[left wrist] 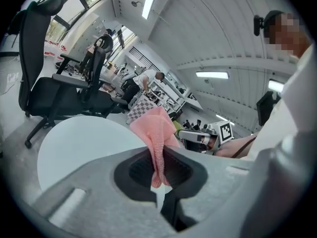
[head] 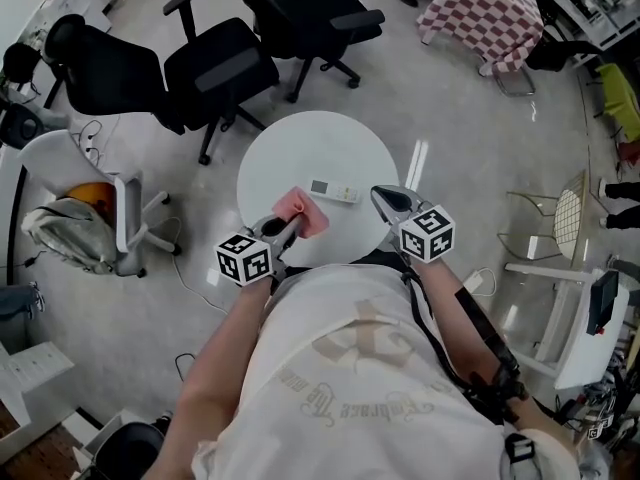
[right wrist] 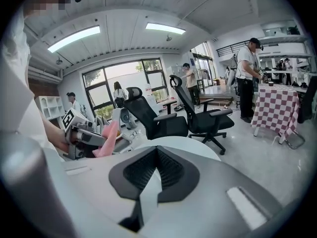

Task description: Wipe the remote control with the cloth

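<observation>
A white remote control (head: 334,191) lies on the round white table (head: 320,148), right of its middle. My left gripper (head: 285,230) is shut on a pink cloth (head: 303,211), lifted over the table's front edge just left of the remote. In the left gripper view the cloth (left wrist: 157,133) is pinched between the jaws of my left gripper (left wrist: 157,158) and sticks up above them. My right gripper (head: 385,200) hangs over the table's front right edge, close to the remote. In the right gripper view, the right gripper (right wrist: 157,155) is shut and empty. That view hides the remote.
Two black office chairs (head: 215,73) (head: 310,13) stand beyond the table. A white chair with a bag (head: 90,218) is at the left, a checkered tablecloth (head: 485,13) at the far right. Several people (right wrist: 246,78) stand in the background.
</observation>
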`<state>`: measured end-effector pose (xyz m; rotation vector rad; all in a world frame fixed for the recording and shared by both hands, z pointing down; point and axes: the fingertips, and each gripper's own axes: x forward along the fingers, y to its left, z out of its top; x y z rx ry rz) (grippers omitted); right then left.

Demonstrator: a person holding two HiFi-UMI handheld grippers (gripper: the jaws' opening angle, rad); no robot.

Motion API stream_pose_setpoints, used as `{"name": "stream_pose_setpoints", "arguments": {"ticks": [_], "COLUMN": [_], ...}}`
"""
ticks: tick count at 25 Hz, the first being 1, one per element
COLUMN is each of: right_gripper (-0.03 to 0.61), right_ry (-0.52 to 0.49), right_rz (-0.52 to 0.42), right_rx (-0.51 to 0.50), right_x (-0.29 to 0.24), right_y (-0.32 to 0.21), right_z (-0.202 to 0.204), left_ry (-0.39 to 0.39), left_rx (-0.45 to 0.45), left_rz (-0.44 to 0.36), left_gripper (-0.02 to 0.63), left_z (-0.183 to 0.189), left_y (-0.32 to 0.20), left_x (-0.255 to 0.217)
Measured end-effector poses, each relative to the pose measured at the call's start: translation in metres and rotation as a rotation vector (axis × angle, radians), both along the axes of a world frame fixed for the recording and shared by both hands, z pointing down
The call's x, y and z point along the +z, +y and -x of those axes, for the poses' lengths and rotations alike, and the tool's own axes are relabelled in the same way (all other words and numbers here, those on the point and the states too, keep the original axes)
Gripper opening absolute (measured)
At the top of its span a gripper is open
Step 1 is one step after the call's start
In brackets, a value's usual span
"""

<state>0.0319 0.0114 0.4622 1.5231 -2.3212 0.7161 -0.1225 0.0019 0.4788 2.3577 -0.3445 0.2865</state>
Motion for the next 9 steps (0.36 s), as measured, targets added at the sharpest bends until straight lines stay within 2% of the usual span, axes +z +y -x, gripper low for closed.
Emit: {"name": "stream_pose_setpoints", "arguments": {"ticks": [9], "right_gripper": [0.006], "right_ry": [-0.006], "right_rz": [0.010], "right_rx": [0.011], "right_x": [0.0072], "right_y": [0.0053], "right_z": [0.0015], "left_ry": [-0.008], "left_rx": [0.005], "left_rz": [0.007], "left_gripper": [0.020], "left_z": [0.0015], "left_y": [0.0041], "left_x": [0.0078]}}
